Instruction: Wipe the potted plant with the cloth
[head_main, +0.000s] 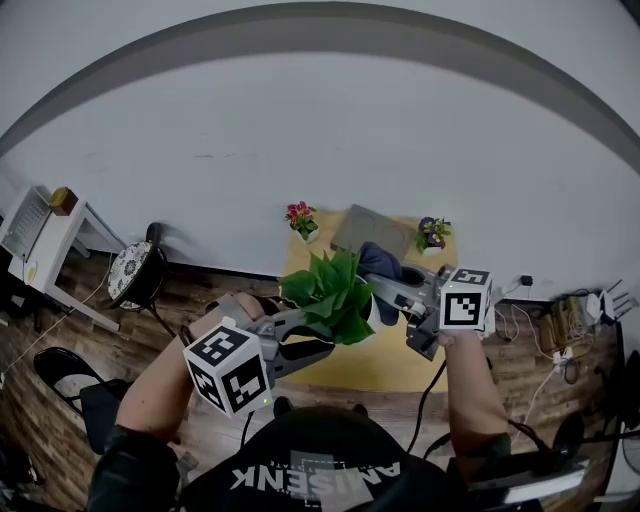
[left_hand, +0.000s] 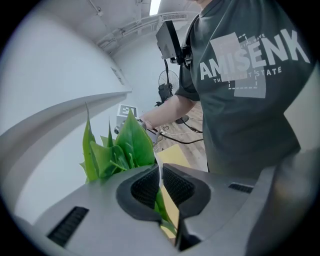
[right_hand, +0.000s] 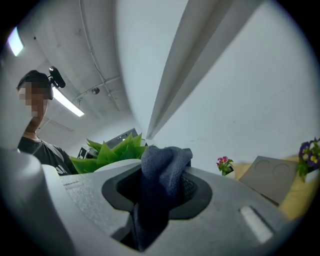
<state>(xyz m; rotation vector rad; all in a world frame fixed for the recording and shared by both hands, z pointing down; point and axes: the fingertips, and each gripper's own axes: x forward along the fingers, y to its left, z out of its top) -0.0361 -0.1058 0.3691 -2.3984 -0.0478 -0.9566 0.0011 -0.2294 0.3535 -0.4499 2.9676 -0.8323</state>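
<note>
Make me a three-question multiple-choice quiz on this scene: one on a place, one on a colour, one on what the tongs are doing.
1. In the head view, the purple-flowered pot stands:
A) right of the grey board
B) left of it
C) on it

2. The cloth is:
A) white
B) dark blue
C) red

3. The left tongs are:
A) wide open, empty
B) shut on the cloth
C) shut on a green leaf

Answers:
1 A, it sits past the board's right edge.
2 B, the bundle in the right tongs is dark blue.
3 C, they pinch a leaf of the potted plant.
</note>
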